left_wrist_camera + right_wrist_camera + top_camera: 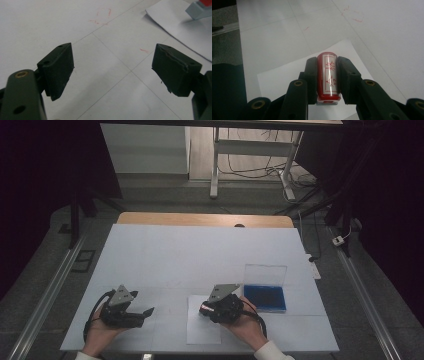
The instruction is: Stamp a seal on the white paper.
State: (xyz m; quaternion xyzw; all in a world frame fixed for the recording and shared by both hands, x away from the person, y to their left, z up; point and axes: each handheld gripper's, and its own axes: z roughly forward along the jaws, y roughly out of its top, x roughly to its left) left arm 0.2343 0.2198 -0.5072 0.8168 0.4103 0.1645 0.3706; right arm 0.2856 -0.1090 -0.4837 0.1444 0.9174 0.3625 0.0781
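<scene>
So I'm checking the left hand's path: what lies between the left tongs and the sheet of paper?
Nothing: in the high view, bare white table separates the open left tongs from the paper.

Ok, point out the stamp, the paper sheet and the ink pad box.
stamp point(329, 75), right gripper view, its red printed face.
paper sheet point(202, 332), high view, its bare near part.
ink pad box point(265, 297), high view, its blue pad.
</scene>
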